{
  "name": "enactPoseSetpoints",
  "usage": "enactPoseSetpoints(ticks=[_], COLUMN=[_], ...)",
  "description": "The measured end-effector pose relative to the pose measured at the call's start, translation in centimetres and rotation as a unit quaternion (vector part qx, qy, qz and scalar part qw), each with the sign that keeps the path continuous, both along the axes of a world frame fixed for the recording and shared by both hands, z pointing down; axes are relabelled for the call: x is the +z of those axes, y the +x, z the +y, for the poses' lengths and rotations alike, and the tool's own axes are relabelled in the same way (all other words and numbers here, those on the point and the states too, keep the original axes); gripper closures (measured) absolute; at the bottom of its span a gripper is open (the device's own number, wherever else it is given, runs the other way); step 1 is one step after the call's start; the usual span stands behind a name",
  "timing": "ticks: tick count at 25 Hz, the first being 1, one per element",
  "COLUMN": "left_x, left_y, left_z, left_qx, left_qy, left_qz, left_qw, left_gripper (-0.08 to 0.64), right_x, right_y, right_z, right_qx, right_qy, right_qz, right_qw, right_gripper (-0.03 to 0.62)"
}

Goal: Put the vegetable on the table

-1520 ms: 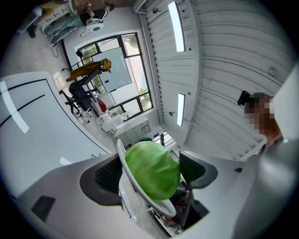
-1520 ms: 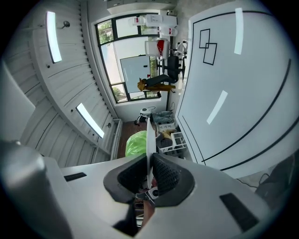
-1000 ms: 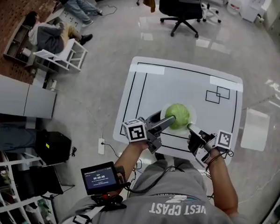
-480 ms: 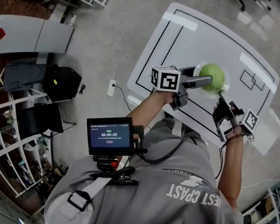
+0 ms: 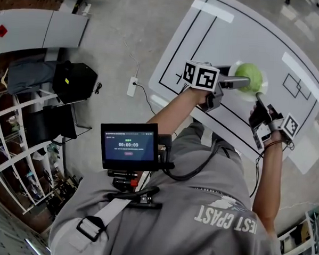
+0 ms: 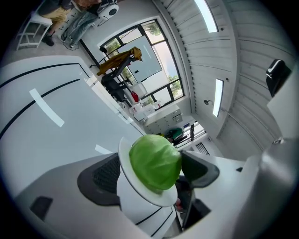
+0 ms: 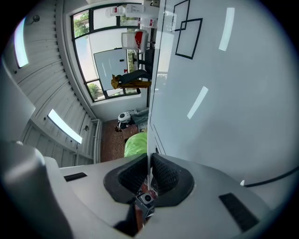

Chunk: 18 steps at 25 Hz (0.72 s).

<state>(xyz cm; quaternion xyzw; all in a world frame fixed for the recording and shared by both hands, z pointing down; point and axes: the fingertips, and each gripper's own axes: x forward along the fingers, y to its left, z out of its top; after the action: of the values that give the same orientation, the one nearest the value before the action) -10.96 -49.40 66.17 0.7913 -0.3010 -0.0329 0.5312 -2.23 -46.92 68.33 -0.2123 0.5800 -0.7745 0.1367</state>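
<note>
A green cabbage [image 5: 251, 76] sits on a white plate [image 5: 233, 69] over the white table [image 5: 206, 41]. My left gripper [image 5: 246, 81] is open, its jaws spread on either side of the cabbage [image 6: 154, 161] and the plate [image 6: 140, 200]; I cannot tell whether the pads press on them. My right gripper [image 5: 258, 97] is at the plate's near edge. In the right gripper view my right gripper [image 7: 148, 170] is shut on the thin plate rim [image 7: 148, 140], with the cabbage [image 7: 136, 144] just beyond.
Black lines and two overlapping outlined squares [image 5: 297, 86] mark the table. On the floor to the left lie a black bag [image 5: 74, 80] and a power strip [image 5: 132, 86]; a grey cabinet [image 5: 42, 33] and shelves stand further left. A small screen [image 5: 129, 145] hangs at the person's chest.
The head camera has swung, so the table now sits at the upper right. The left gripper has reached further along the cabbage. The right gripper stays at the plate's near rim.
</note>
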Motion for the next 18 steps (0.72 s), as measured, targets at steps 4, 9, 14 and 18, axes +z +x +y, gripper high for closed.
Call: enactPoseSetpoints(ticks=[4,9,14,18], left_x=[1.5,3.9,5.2,5.9], left_y=[-0.1,-0.8,0.7,0.8], left_z=[0.1,0.6,1.1,1.3], left_qx=[0.013,0.035,0.056,0.052], left_qy=[-0.007,-0.009,-0.022,-0.029], left_qz=[-0.032,-0.098,-0.093,-0.098], left_qw=[0.9994,0.9946,0.9938,0.9934], left_gripper=[0.161,0.160,0.157,0.156], right_x=[1.6,3.3,6.9,6.8], right_y=[0.0,0.0,-0.4,-0.4], right_z=[-0.1,0.0,0.6,0.6], right_qx=[0.003,0.008,-0.010,-0.006], right_qy=[-0.011,-0.021,-0.044,-0.046], right_qz=[0.006,0.022,0.053,0.054], right_qw=[1.000,1.000,0.998,0.997], right_gripper=[0.568,0.563,0.565,0.568])
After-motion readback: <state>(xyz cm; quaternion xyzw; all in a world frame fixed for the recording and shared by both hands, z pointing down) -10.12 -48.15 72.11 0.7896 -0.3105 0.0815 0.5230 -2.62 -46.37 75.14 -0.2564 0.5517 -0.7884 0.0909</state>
